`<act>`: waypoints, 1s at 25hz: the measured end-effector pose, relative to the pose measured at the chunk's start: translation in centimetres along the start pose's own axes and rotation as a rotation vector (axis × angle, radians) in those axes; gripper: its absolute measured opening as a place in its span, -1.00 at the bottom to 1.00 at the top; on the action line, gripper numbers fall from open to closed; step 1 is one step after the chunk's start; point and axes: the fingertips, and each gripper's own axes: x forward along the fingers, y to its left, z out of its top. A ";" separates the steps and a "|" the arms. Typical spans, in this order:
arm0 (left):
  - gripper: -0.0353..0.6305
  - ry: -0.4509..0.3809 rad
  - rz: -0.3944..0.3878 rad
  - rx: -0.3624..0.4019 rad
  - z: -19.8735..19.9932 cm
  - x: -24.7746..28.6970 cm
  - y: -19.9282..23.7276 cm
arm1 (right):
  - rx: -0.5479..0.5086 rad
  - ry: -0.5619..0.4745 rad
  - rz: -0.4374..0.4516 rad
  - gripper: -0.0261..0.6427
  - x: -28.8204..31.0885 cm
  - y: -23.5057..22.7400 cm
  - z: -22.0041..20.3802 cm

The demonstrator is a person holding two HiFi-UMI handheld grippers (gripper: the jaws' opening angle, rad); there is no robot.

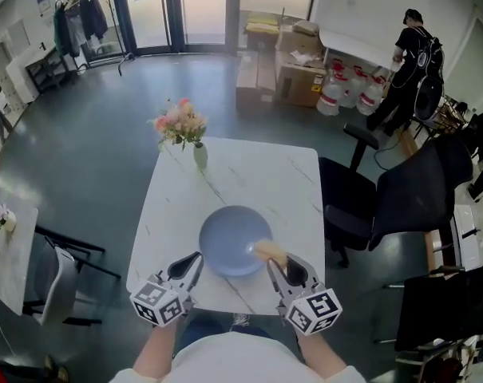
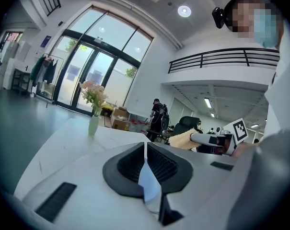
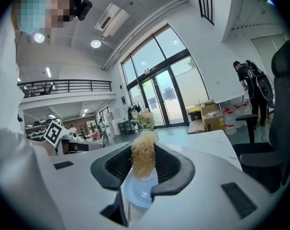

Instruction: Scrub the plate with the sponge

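The pale blue round plate (image 1: 229, 250) lies flat at the lower centre of the head view, near the front edge of the white marble-patterned table (image 1: 241, 174). The tan fibrous sponge (image 1: 270, 252) sits over the plate's lower-right rim, pinched between the jaws of the right gripper (image 1: 279, 263). The right gripper view shows the fibres bulging past the pads, with the plate directly beneath. Contact between sponge and plate cannot be confirmed. The left gripper (image 1: 196, 258) has its jaws pressed together at the plate's lower-left rim. A blue sliver shows in the slit between them, so it most likely nips the thin edge.

Procedure:
- Hold the left grip firm so the plate cannot slide or spin.
- Lower the sponge until the fibres flatten on the surface.
- Work in overlapping circles from the centre out to the rim.
- Press moderately. Excess force may tip the plate about its anchored edge.

The plate looks smooth, shallow and glossy, with no visible residue.

A pale green vase of pink flowers (image 1: 195, 146) stands at the table's upper left. A black chair (image 1: 385, 202) stands to the right.
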 end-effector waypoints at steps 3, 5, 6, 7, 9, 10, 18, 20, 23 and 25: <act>-0.76 0.005 0.019 -0.016 0.1 0.5 0.7 | -0.004 0.011 0.021 -0.55 1.3 -0.4 -0.2; -0.76 0.007 0.017 -0.022 0.4 0.9 1.1 | -0.009 0.020 0.025 -0.55 2.0 -0.5 -0.2; -0.76 0.009 0.014 -0.023 0.6 1.1 1.3 | -0.010 0.021 0.022 -0.55 2.3 -0.6 -0.1; -0.76 0.012 0.010 -0.023 0.7 1.3 1.6 | -0.011 0.020 0.018 -0.55 2.6 -0.6 0.0; -0.76 0.021 0.005 -0.023 0.9 1.7 2.2 | -0.015 0.018 0.010 -0.55 3.2 -0.5 0.0; -0.76 0.024 0.006 -0.024 0.9 1.9 2.5 | -0.016 0.021 0.005 -0.55 3.5 -0.5 -0.1; -0.76 0.069 -0.015 -0.033 -0.6 3.3 4.8 | -0.016 0.077 -0.028 -0.55 5.6 0.3 -2.6; -0.76 0.075 -0.019 -0.042 -1.0 3.5 5.3 | -0.016 0.087 -0.041 -0.55 6.0 0.4 -3.1; -0.76 0.093 -0.027 -0.049 -1.7 3.8 5.7 | -0.020 0.093 -0.073 -0.55 6.2 0.3 -3.5; -0.76 0.106 -0.029 -0.053 -2.3 4.1 5.9 | -0.018 0.098 -0.089 -0.55 6.1 0.2 -3.8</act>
